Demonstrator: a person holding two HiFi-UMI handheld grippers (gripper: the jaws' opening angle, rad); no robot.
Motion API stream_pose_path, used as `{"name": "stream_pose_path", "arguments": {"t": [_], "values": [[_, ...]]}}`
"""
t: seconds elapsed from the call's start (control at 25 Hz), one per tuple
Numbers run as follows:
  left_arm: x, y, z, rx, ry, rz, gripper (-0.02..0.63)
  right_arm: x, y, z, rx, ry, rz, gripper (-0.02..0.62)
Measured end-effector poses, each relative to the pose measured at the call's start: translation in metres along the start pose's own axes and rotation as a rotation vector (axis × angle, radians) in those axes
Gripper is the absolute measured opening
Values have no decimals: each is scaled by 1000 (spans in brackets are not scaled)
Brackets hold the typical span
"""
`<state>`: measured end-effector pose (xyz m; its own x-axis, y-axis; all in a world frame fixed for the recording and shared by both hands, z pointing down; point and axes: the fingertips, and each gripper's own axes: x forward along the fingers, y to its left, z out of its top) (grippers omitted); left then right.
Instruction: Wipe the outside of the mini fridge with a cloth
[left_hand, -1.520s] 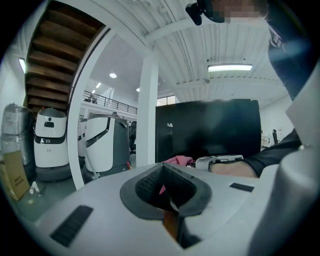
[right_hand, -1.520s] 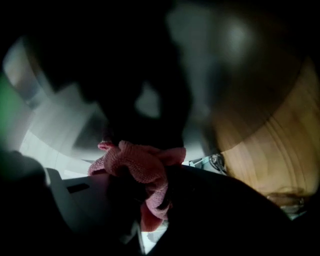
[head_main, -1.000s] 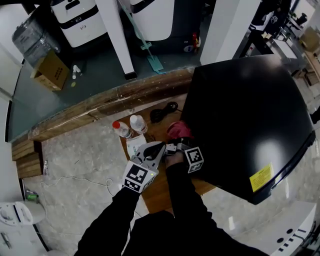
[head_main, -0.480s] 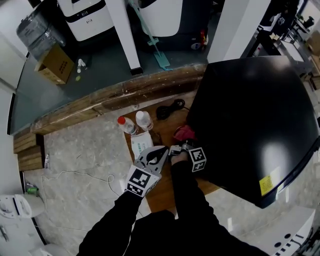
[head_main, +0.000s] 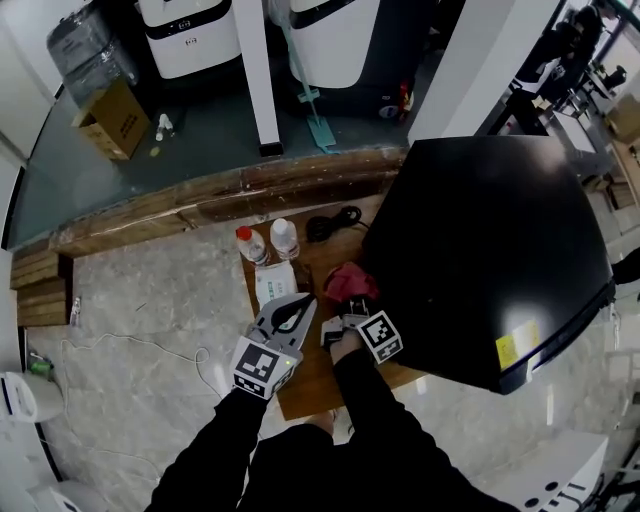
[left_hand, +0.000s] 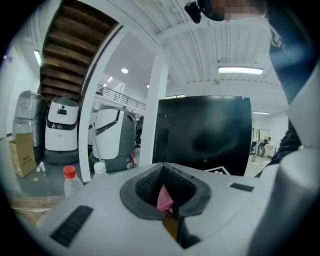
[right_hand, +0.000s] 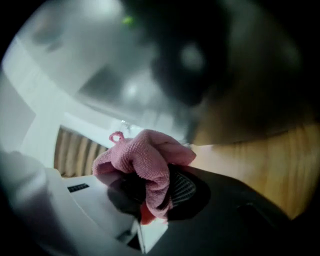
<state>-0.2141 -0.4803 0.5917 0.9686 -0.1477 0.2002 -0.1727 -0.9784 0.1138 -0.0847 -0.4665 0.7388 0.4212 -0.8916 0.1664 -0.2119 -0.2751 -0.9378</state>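
Note:
The black mini fridge (head_main: 480, 240) stands on a wooden board (head_main: 318, 372), and its front fills the left gripper view (left_hand: 202, 130). My right gripper (head_main: 345, 308) is shut on a bunched pink cloth (head_main: 350, 282), which it holds against the fridge's lower left side. In the right gripper view the cloth (right_hand: 145, 160) bulges out of the jaws (right_hand: 160, 195), close to the glossy fridge wall (right_hand: 175, 60). My left gripper (head_main: 300, 305) sits just left of the right one and is shut. A bit of pink cloth (left_hand: 164, 197) shows through the gap behind its tips (left_hand: 162, 167).
Two plastic bottles, one red-capped (head_main: 250, 245) and one white-capped (head_main: 285, 238), stand on the board beside a wipes pack (head_main: 272, 283). A black cable (head_main: 330, 222) lies near the fridge's back corner. A white column (head_main: 255, 70), white machines (head_main: 190, 35) and a cardboard box (head_main: 110, 115) stand beyond the wooden kerb.
The right gripper has slid a little toward me along the fridge's left side with the cloth. The left gripper stayed close beside it, and the head view shifted slightly.

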Motion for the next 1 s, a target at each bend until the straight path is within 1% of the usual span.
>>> {"name": "stream_pose_path", "arguments": {"t": [0.08, 0.2, 0.36, 0.44, 0.52, 0.56, 0.72, 0.8, 0.92, 1.0], "values": [[-13, -9, 16, 8, -38, 17, 6, -20, 37, -2, -27, 34, 67, 81], [-38, -30, 40, 40, -83, 31, 6, -61, 88, -1, -67, 61, 137, 81], [-67, -68, 72, 71, -143, 43, 6, -118, 150, 17, -105, 55, 232, 81], [-79, -93, 86, 71, -165, 47, 6, -147, 176, 29, -105, 43, 291, 81], [-89, -118, 100, 81, -181, 42, 8, -171, 195, 42, -98, 25, 323, 81], [-94, -130, 107, 86, -189, 38, 6, -183, 201, 48, -86, 18, 322, 81], [-107, -175, 133, 98, -216, 27, 6, -221, 210, 74, -10, -11, 247, 81], [-110, -191, 146, 114, -232, 20, 6, -232, 217, 91, 29, -44, 252, 81], [-113, -208, 165, 146, -253, 2, 6, -238, 231, 112, 113, -99, 298, 81], [-111, -215, 174, 159, -258, -7, 8, -238, 232, 123, 169, -126, 293, 81]]}}
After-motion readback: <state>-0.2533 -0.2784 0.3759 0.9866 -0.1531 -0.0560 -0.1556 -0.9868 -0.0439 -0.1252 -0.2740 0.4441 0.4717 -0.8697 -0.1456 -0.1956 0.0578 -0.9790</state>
